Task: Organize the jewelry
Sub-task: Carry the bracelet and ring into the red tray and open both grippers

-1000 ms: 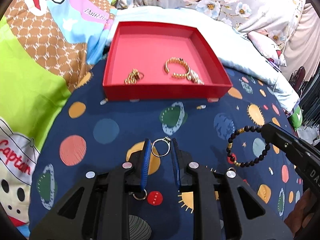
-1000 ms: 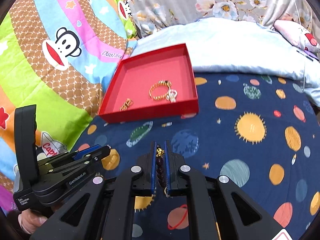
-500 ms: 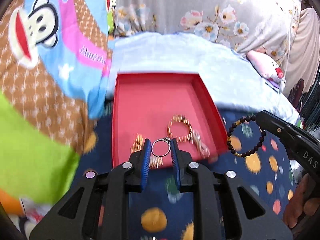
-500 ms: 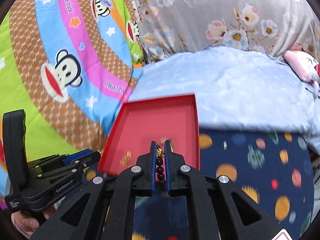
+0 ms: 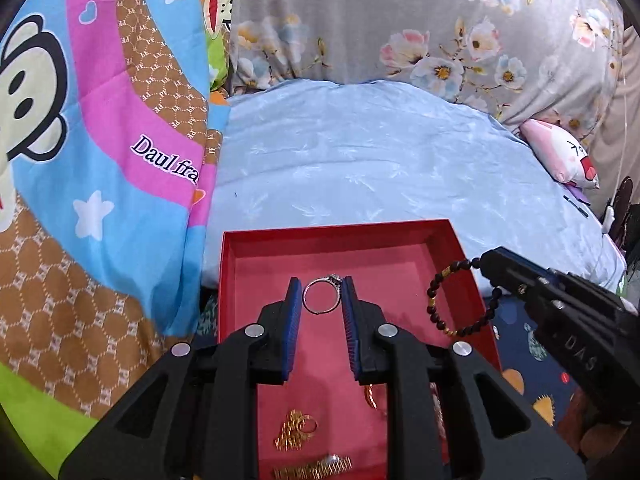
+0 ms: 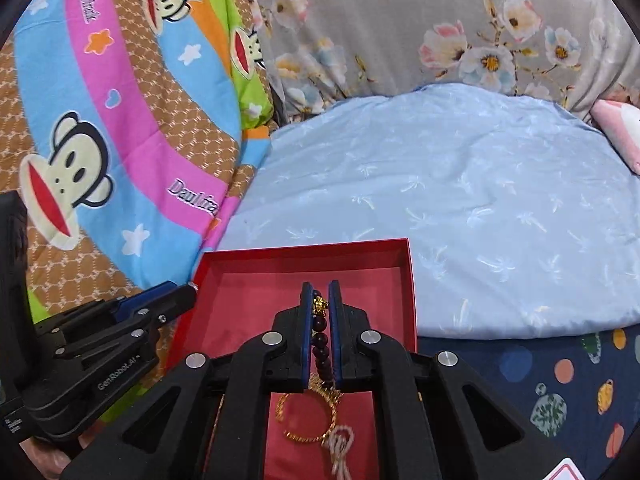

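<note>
- My left gripper (image 5: 321, 300) held the silver ring (image 5: 321, 295) clamped over the red tray (image 5: 456, 240).
- My right gripper (image 6: 320, 300) pinched the bead bracelet (image 5: 460, 304) above the tray.
- Judged step: depositing; next, lower both and release.

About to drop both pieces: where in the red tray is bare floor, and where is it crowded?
Bare floor: the red tray's far half, from silver ring to the back wall. Crowded near end: gold chain pieces, gold bangle, with the left gripper and right gripper, holding the beaded bracelet, above.
</note>
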The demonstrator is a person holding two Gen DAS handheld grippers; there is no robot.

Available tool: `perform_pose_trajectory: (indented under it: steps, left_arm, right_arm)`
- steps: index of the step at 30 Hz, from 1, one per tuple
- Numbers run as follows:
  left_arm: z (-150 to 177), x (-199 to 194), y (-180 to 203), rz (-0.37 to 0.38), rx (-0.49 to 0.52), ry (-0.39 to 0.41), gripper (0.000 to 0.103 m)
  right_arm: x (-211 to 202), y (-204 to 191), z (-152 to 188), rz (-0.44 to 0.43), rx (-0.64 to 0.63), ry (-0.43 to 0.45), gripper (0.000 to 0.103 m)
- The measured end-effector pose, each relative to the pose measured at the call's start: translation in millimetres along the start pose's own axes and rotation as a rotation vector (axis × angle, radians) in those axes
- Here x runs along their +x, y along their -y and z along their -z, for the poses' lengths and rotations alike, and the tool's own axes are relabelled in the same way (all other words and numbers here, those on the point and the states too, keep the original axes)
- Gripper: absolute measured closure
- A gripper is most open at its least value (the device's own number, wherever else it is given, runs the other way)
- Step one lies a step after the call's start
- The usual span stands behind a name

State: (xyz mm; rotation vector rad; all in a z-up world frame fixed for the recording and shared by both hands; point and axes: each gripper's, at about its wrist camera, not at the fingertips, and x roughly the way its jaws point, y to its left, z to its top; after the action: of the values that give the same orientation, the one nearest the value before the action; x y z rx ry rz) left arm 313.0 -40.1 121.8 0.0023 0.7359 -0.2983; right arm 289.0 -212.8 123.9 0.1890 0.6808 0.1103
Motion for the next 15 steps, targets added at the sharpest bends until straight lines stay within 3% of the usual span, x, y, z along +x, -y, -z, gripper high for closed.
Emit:
perform_pose_trajectory:
  steps: [9,11,12,15]
  left_arm:
    - [-2.3,60.7,-1.5,-0.041,0.010,-0.072,0.083]
    - [0.6,66.4,-0.9,-0.054,0.015,-0.073,0.083]
    - [1.8,67.3,0.3,-0.065,0.018,-0.070,0.080]
    - [5.4,69.7,-0.6,-0.094,0.021,-0.072,0.065]
  right_arm:
    - [70.0,19.9,6.8,0.029,0.055,-0.137,0.095]
    - [70.8,20.4,9.4,0.068,0.047,-0.125,0.089]
    - [69.8,21.1,11.1,0.081,0.043,-0.118,0.081]
    - [63.2,22.7,14.3,0.079,0.053,-0.101,0.080]
